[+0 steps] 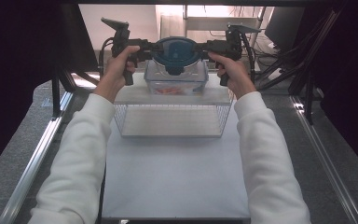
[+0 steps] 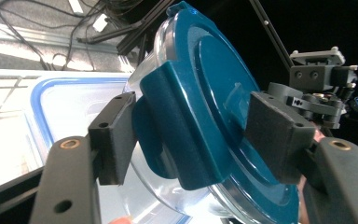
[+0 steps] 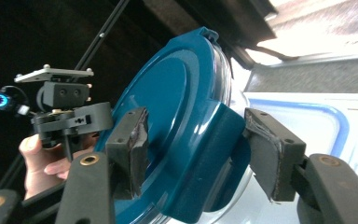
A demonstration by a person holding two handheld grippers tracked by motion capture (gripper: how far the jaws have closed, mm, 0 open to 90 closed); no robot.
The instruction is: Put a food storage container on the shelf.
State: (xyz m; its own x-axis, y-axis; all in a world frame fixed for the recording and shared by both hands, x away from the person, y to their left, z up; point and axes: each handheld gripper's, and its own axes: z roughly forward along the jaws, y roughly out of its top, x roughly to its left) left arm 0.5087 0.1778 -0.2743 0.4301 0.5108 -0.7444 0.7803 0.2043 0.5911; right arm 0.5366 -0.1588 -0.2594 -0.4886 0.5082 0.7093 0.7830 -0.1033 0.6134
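Note:
A round clear container with a teal lid (image 1: 176,51) (image 2: 205,93) (image 3: 177,102) hangs between my two grippers. It is just above a rectangular clear box (image 1: 177,81) with a blue-rimmed lid (image 2: 65,102) (image 3: 307,121) and something orange inside. My left gripper (image 1: 154,49) (image 2: 198,135) straddles the left latch flap, one pad under the bowl and one on the lid. My right gripper (image 1: 204,48) (image 3: 200,154) clamps the opposite latch the same way. Both sets of pads look in contact with the container.
The rectangular box stands on top of a wire basket (image 1: 121,121) at the far end of a white mat (image 1: 175,177). Metal rails (image 1: 32,158) (image 1: 326,158) run along both sides. Dark frame posts and cables (image 1: 279,51) stand behind.

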